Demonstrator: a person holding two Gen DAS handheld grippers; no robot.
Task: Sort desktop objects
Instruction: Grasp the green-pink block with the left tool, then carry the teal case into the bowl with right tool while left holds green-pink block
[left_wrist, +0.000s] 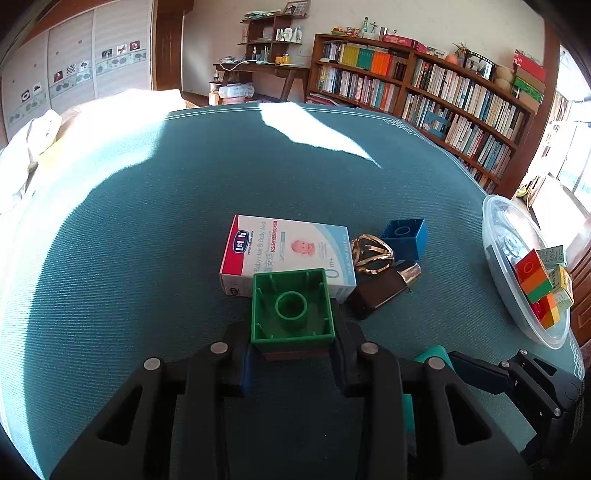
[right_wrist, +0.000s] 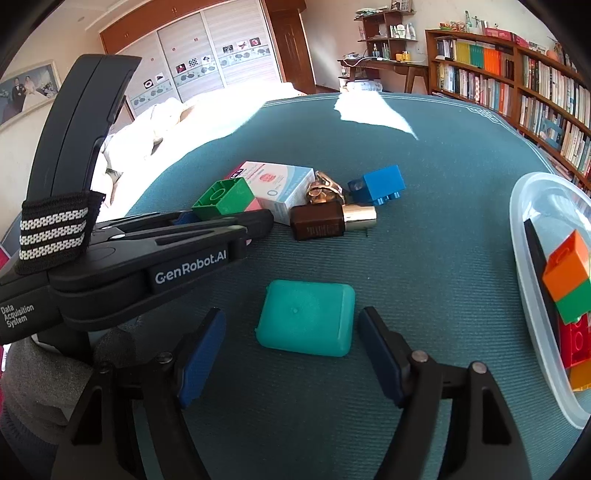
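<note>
Sunlight cuts across a teal-covered bench in a room lined with a tall bookshelf and sliding wardrobe doors.

Near the front edge, the left tool is clamped on a green building block, its hollow underside facing the camera, 1 pad pressed to each side. The right wrist view shows this block held just in front of a white baby-wash box that lies flat on the cloth.

Just right of the box sits a twisted gold ring-shaped ornament, touching a dark brown bottle with a gold cap that lies on its side. Behind them rests a blue building block, also tipped over.

The right tool stands open, its 2 blue-padded fingers on either side of a small teal plastic case; neither pad touches it. The case lies flat on the cloth, nearer the front than the other things.

At the far right, a clear plastic container holds stacked red, orange and green blocks with a few small cartons.
</note>
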